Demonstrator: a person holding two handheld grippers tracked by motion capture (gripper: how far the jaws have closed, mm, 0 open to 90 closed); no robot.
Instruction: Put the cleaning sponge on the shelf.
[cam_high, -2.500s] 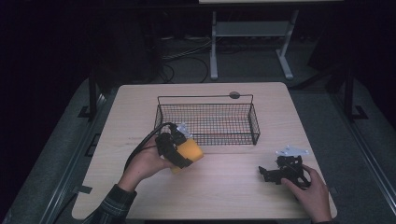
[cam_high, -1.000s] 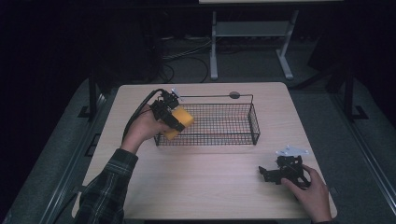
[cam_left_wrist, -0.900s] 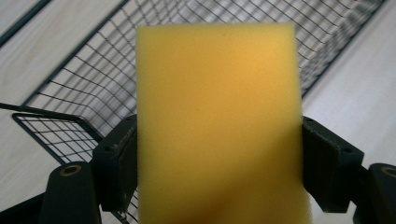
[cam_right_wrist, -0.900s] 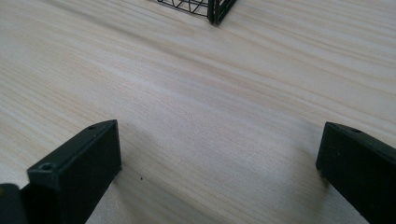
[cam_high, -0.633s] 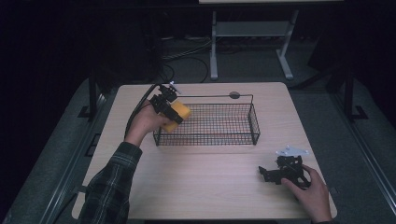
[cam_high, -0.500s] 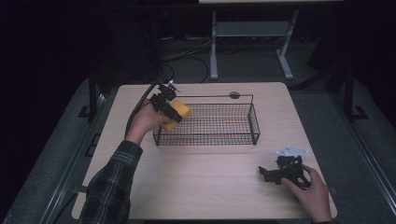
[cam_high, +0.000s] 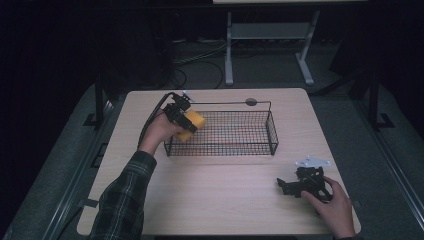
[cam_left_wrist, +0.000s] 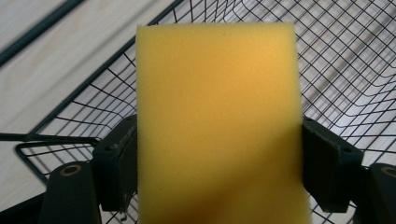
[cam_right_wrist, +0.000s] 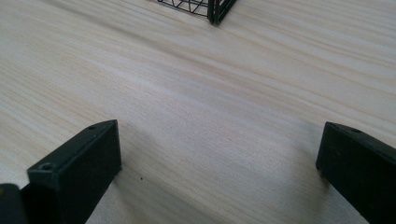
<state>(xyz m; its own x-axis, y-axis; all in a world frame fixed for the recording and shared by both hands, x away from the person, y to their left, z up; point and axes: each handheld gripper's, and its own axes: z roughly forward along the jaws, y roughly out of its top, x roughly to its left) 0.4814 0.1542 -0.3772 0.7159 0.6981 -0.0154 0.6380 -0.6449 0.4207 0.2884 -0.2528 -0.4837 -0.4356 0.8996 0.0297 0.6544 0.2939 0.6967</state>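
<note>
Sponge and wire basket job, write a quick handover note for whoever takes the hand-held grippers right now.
Left hand-held gripper: shut on the yellow sponge, held over the left end of the wire basket.
Right hand-held gripper: open, nothing between its jaws, resting on the table at the near right.
Done: sponge lifted and carried to the basket.
Left: lower the sponge into the basket, open the jaws, pull the hand back.

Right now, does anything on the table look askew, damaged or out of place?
Nothing stands out. The wire basket sits square and undamaged; the yellow sponge is held straight in the left gripper over its left end.
</note>
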